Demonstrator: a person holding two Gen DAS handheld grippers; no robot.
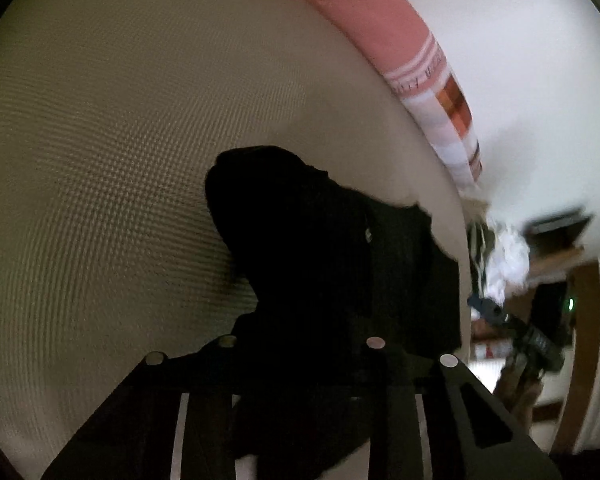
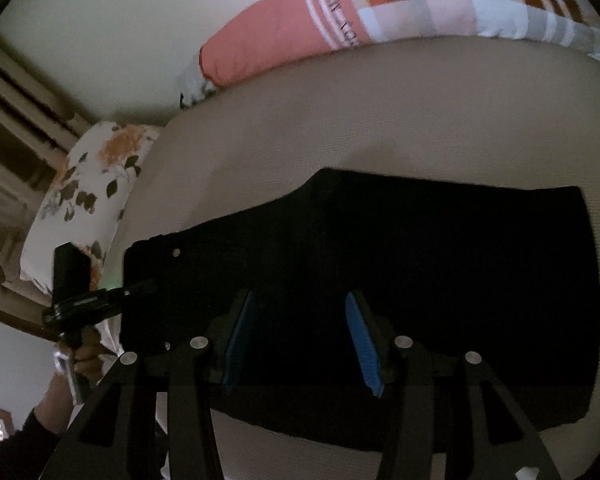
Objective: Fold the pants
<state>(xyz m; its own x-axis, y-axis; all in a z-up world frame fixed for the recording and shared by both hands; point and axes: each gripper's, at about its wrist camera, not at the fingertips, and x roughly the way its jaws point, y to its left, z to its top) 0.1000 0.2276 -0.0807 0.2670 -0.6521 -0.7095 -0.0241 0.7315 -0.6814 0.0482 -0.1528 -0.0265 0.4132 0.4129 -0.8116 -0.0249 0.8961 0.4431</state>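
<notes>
Pants [image 2: 380, 260] lie part-folded on the bed [image 2: 300, 128]; left hand-held gripper [image 1: 300, 360] pinches a raised corner, right hand-held gripper [image 2: 300, 336] hovers part-open above, so next comes carrying that corner across.

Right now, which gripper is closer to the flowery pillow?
Left. The left gripper sits at the edge of the black pants, right beside the flowery pillow; the right gripper hovers over the pants' middle, farther away.

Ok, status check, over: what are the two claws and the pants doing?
Left gripper clamped on bunched corner of black pants. Right gripper open, hovering over pants. Pants spread on beige bed; pillows off at edge.
</notes>
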